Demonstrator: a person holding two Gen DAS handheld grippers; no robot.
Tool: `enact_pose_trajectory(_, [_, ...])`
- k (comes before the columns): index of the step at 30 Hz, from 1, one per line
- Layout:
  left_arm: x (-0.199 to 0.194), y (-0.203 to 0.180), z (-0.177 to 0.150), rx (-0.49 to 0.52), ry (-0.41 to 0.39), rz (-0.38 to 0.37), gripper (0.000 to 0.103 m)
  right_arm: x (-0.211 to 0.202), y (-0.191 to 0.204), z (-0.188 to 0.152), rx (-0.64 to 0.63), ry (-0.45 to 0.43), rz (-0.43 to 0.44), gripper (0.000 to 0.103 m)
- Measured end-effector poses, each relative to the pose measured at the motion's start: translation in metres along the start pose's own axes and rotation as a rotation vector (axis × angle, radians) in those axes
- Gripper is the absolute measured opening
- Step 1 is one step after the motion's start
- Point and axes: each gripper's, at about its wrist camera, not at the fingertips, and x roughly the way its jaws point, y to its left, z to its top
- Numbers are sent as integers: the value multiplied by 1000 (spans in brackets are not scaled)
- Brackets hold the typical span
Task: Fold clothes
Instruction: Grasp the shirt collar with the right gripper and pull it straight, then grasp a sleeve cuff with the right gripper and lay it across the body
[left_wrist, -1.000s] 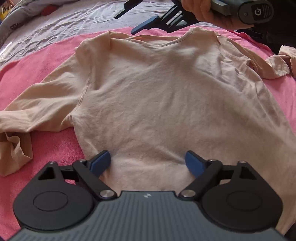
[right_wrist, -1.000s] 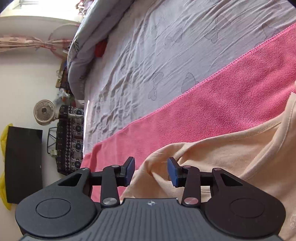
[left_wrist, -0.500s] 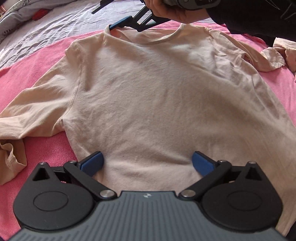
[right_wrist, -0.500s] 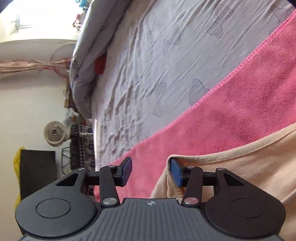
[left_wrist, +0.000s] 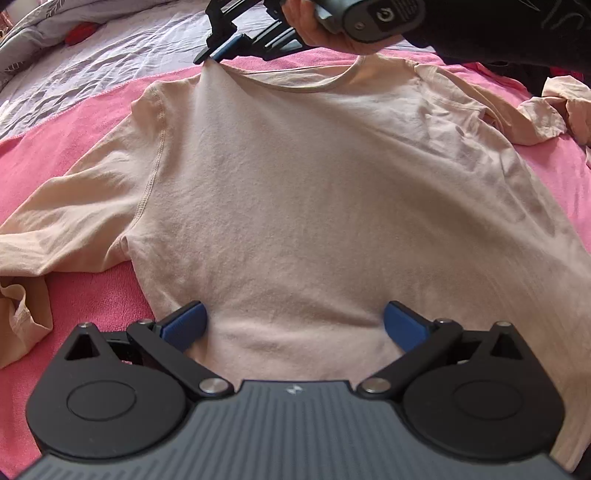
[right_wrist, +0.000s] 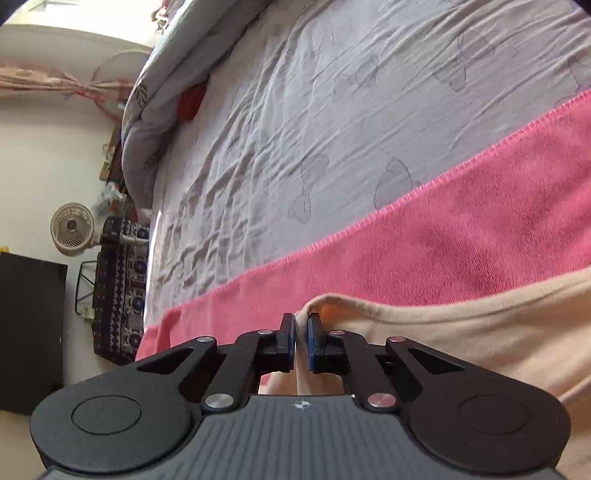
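the beige long-sleeved shirt (left_wrist: 314, 192) lay flat on a pink towel (left_wrist: 74, 125) over the bed's grey sheet (right_wrist: 332, 110), soft knit with stitched shoulder seams. the right gripper (right_wrist: 301, 332) had just closed its jaws on the neckline near one shoulder, pinching a small peak of cloth. the left gripper (left_wrist: 291, 325) hung over the hem, jaws wide, holding nothing. the first fold looked ready to begin; next, probably, the left needed to clamp the hem.

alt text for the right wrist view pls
The right gripper is shut on a pinched fold of the beige shirt, having just closed. Beyond lie a pink towel and grey bedsheet, with a fan by the wall.
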Motion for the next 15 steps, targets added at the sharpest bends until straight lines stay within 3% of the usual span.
enact_pose_trajectory(2, [0,0,-1,0,-8,-1,103,6,2,7,-7,2,-10,8])
enact_pose_trajectory(5, [-1,0,-2,-1,-12,-2,103,16,-3,6,-42,15,-101,7])
enact_pose_trajectory(7, [-3,2,0,-12,-7,-9,102,12,5,-1,-130,12,-138,8])
enact_pose_trajectory(10, [-12,13,4,-57,11,-21,101,-2,35,-15,-318,4,-220,20])
enact_pose_trajectory(12, [-25,26,4,-107,10,-8,100,-15,59,-28,-453,-5,-259,43])
enact_pose_trajectory(15, [-49,51,-3,-185,13,44,100,-32,106,-67,-702,28,-241,46])
